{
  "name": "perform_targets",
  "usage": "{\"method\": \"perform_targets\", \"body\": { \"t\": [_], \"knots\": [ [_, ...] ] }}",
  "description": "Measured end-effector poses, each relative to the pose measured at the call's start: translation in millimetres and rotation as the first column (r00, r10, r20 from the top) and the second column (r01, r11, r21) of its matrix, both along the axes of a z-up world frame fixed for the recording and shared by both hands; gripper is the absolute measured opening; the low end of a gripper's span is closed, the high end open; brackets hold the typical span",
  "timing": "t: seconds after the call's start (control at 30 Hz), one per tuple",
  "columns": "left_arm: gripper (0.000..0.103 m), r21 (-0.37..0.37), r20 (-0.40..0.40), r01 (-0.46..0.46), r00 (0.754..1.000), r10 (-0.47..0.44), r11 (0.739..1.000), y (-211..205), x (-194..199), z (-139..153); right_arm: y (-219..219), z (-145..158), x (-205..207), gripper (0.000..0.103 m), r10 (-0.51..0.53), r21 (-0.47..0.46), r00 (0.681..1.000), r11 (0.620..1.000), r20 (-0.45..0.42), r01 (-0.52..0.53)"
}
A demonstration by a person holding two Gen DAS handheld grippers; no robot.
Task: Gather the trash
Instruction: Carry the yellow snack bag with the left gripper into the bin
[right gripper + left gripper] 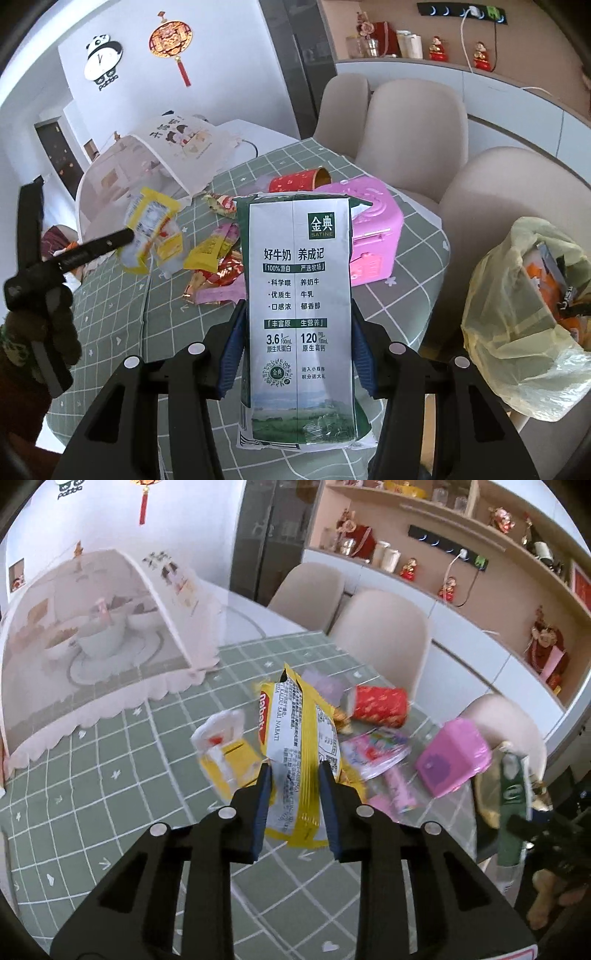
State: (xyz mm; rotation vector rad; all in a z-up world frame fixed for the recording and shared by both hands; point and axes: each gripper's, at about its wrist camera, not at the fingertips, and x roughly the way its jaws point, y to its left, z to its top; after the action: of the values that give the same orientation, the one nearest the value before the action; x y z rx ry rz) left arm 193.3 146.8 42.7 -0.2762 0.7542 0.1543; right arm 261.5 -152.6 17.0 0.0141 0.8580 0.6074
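Note:
My left gripper [295, 771] is shut on a yellow Nabati snack wrapper [299, 746] and holds it above the green checked tablecloth [110, 775]. The wrapper also shows in the right wrist view [147, 218]. My right gripper [297, 314] is shut on a green and white milk carton [299, 314], held upright above the table edge; the carton also shows in the left wrist view [511, 805]. More trash lies on the table: a red paper cup [380, 705] on its side, pink wrappers [376, 753], a yellow and white wrapper [225, 753].
A pale yellow trash bag [517, 332] with rubbish inside hangs open at the right, beyond the table edge. A pink box [373, 236] stands on the table. A mesh food cover [92, 646] over dishes fills the far left. Beige chairs [417, 122] line the far side.

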Motion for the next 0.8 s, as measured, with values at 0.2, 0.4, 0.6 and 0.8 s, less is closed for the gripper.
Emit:
{"method": "perform_targets", "body": {
  "t": [0.2,0.4,0.6,0.8],
  "knots": [
    [0.025,-0.041,0.083,0.105,0.991,-0.101,0.994,-36,18,31,-16,23,8,0.049,-0.032,-0.023,0.997,0.999,0.066,0.034],
    [0.025,-0.031,0.186,0.276,0.946,-0.266,0.961,-95,53,69,-49,57,19,0.049,-0.094,-0.038,0.982,0.994,0.162,0.101],
    [0.025,-0.007,0.235,0.454,0.867,-0.440,0.891,-168,98,103,-107,86,29,0.049,-0.209,-0.059,0.950,0.972,0.230,0.228],
    [0.025,-0.007,0.284,0.595,0.772,-0.569,0.804,-242,127,122,-169,104,37,0.049,-0.335,-0.051,0.904,0.931,0.266,0.361]
  ]
}}
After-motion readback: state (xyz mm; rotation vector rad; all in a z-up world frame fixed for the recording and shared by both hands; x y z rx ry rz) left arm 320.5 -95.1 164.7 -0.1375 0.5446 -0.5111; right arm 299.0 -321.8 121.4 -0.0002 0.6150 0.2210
